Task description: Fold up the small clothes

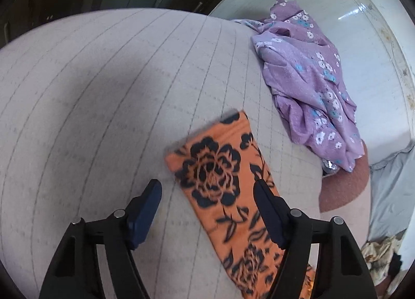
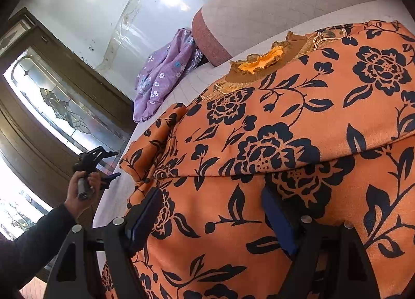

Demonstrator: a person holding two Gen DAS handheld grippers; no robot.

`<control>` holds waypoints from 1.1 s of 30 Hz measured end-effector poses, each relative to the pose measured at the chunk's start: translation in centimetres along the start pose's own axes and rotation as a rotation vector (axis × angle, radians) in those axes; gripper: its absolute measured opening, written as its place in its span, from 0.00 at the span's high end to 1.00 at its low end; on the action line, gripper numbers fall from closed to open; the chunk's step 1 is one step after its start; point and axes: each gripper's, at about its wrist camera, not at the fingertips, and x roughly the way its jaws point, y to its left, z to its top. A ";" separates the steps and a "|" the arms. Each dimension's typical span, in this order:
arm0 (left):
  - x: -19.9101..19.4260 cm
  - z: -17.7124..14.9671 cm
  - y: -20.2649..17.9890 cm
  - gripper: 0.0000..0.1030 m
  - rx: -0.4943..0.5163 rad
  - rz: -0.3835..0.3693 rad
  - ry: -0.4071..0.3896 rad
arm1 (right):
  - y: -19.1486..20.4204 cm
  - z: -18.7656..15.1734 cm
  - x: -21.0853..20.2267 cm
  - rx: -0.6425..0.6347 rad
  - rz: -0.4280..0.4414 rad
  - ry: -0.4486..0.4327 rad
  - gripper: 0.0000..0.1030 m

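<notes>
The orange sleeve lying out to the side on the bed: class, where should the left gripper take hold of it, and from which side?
Grip the sleeve at its free cuff end. It lies flat and narrow on the bed, so probably bring the left gripper down from above, open jaws straddling the width, then pinch the edge.

Bed (image 1: 90,91) wide open left of and beyond the orange sleeve (image 1: 220,169), nothing on the quilted cover there. Purple floral garment (image 1: 311,86) heaped at the far right edge blocks that side, bolster (image 2: 215,39) just behind it. Orange garment (image 2: 285,143) covers the near bed.
</notes>
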 end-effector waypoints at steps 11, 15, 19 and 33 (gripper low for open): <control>0.0 1.3 -2.7 0.95 0.170 0.244 -0.049 | -0.1 -0.1 -0.2 0.005 0.009 -0.005 0.21; -5.3 -0.8 -8.8 0.96 0.349 0.192 -0.186 | -0.1 -0.1 -0.2 0.007 0.013 -0.008 0.21; -13.5 -5.3 -17.9 0.96 0.531 -0.017 -0.309 | -0.2 -0.1 -0.3 0.011 0.021 -0.013 0.21; -17.1 -36.7 -39.1 0.87 1.093 -0.511 0.088 | -0.4 0.0 -0.8 0.032 0.051 -0.027 0.21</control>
